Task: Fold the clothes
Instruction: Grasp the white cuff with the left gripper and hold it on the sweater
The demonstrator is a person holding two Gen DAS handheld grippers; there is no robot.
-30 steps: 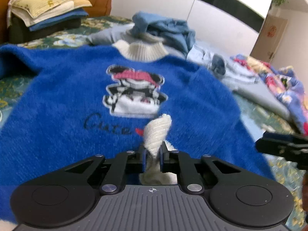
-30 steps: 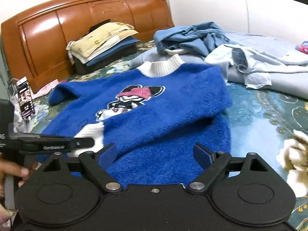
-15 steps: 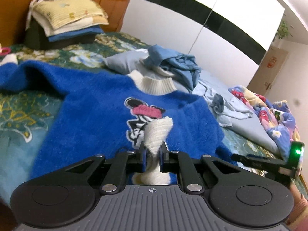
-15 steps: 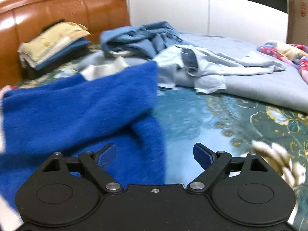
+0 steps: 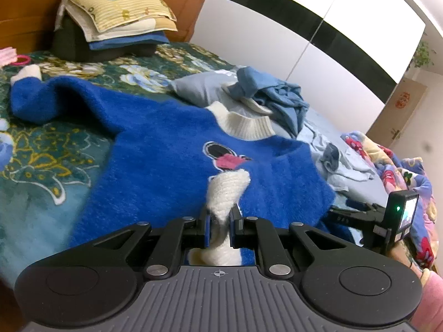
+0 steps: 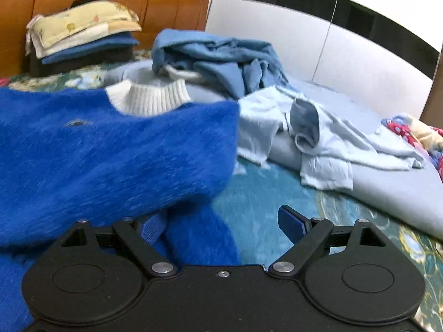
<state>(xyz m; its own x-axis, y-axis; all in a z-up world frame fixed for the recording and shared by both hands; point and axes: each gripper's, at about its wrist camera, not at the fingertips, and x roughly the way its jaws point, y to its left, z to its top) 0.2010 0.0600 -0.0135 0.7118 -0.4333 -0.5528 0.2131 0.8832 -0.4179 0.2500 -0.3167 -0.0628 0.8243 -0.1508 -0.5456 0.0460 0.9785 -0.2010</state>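
Fingers of the left gripper pinch the white cuff (its end hidden); right gripper gapes.

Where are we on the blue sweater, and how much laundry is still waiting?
Done: a folded stack sits by the headboard. In hand: the left gripper pinches the blue sweater's white cuff over its front; the right gripper is open beside its edge. Left: the other sleeve, and the light-blue heap.

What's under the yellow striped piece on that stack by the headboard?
Under the yellow striped piece: a white layer, a blue layer, then a dark bundle. How many items lie between is hidden.
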